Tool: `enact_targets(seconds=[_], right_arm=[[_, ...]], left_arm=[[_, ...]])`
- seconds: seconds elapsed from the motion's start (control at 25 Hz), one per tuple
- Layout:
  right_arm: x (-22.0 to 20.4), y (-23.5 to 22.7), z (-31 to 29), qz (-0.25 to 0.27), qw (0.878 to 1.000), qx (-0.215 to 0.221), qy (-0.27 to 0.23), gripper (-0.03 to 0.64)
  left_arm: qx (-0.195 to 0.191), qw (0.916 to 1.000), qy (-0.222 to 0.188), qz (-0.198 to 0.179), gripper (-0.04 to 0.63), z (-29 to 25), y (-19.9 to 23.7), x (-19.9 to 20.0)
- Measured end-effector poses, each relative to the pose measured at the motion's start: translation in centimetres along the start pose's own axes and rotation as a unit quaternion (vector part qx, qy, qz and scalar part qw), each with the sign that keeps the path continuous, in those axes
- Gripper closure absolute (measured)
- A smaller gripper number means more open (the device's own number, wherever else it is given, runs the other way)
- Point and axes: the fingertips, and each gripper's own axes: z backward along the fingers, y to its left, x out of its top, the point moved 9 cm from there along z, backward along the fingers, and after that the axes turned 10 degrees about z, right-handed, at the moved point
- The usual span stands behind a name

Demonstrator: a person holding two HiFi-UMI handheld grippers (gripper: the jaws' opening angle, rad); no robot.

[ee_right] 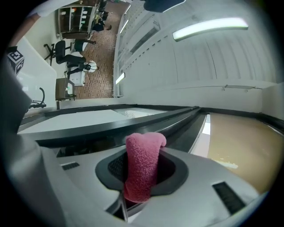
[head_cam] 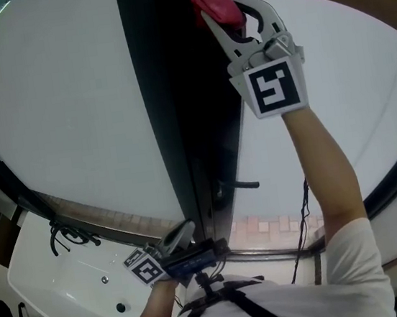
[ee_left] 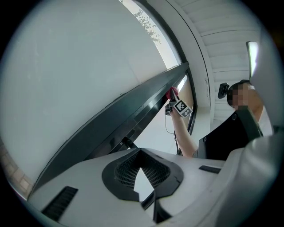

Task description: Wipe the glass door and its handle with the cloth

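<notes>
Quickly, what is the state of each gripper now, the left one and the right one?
Left gripper: closed, nothing between its jaws.
Right gripper: closed on the pink cloth.

Office chairs (ee_right: 67,48), ceiling light (ee_right: 208,26), cables (head_cam: 69,236) on desk (head_cam: 56,289).

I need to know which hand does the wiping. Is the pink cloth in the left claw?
No, the pink cloth is pinched in the right claw, while the left claw is shut on nothing.
</notes>
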Motion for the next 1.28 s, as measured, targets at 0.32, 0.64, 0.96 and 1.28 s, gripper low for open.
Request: enact_targets(seconds=[0.32,0.64,0.96,1.28], right_arm=[[-0.2,1.4,1.0,0.021,1.0,0.019,0.006,0.517],[-0.3,2.8,2.2,0.026,0.999,0.043,0.017,0.517],[-0.6,4.0,3.3,0.02,0.998,0.061,0.022,0.517],[-0.8,5.0,4.0,0.006,0.997,0.077,0.024,0.517]], left_arm=[[0.004,1.0,0.002,0.009,0.603,0.0,0.5,-0.6],[0.005,0.9997,0.005,0.022,0.603,0.1,0.3,-1.6],[0.009,0.9997,0.0,0.024,0.603,0.4,0.1,-2.2],[0.015,0.9995,-0.009,0.027,0.603,0.8,-0.2,-2.6]])
